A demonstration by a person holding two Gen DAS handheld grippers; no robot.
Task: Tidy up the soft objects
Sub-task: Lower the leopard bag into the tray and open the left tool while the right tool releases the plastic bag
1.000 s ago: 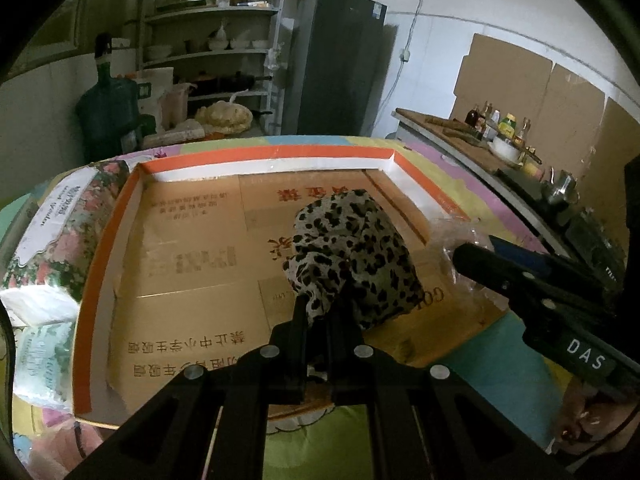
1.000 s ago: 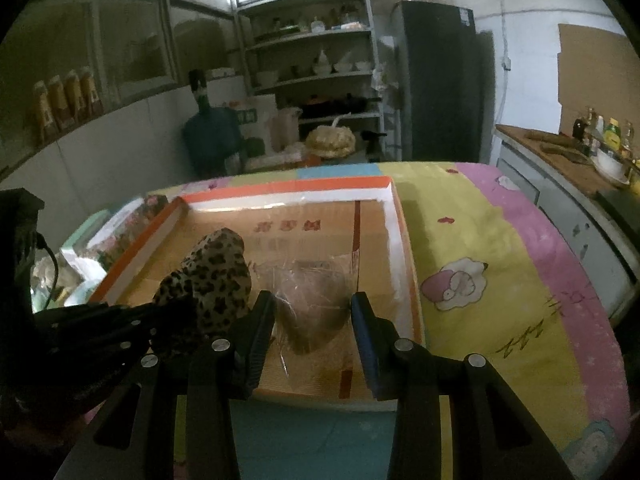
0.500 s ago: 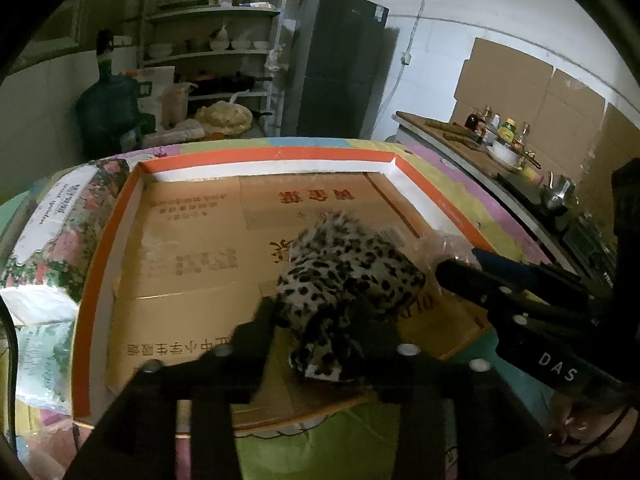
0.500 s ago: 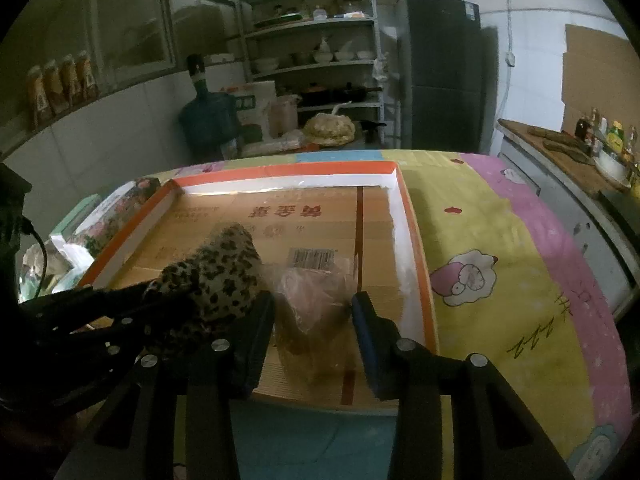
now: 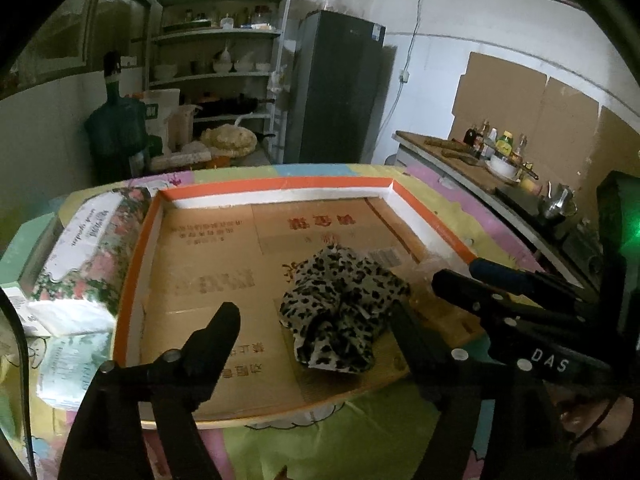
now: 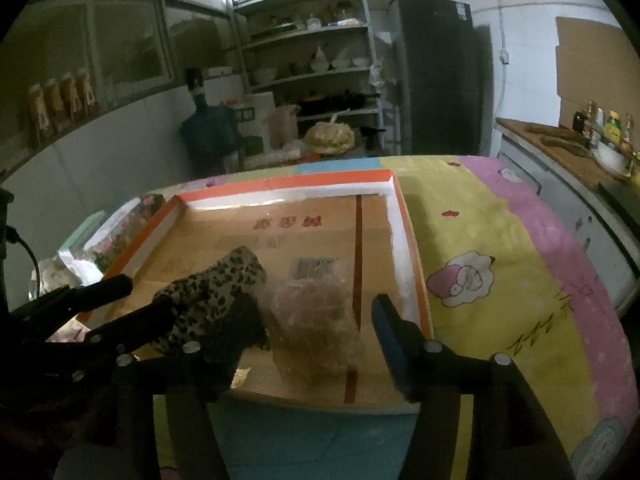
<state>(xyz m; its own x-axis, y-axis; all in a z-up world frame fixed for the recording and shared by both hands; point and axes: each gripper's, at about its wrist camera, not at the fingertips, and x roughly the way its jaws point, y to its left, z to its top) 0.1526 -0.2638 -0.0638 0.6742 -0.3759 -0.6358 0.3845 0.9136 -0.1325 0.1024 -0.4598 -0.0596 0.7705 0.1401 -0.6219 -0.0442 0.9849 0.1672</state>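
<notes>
A leopard-print cloth [image 5: 340, 300] lies crumpled on the cardboard floor of a shallow orange-rimmed box [image 5: 272, 184]; it also shows in the right wrist view [image 6: 216, 296]. My left gripper [image 5: 316, 320] is open, its fingers standing wide on either side of the cloth's near end. A clear plastic bag of brownish soft material [image 6: 316, 324] lies in the box [image 6: 416, 280] beside the cloth. My right gripper [image 6: 316, 324] is open, its fingers on either side of the bag's near end.
The box sits on a cartoon-print tablecloth [image 6: 500, 248]. Tissue packs [image 5: 76, 264] lie left of the box. Shelves, a water jug and a dark fridge [image 5: 336, 88] stand behind. A counter with bottles [image 5: 492, 148] runs along the right.
My left gripper has opened and let go of the leopard cloth, which now lies in the box. My right gripper has opened wider around the bag.
</notes>
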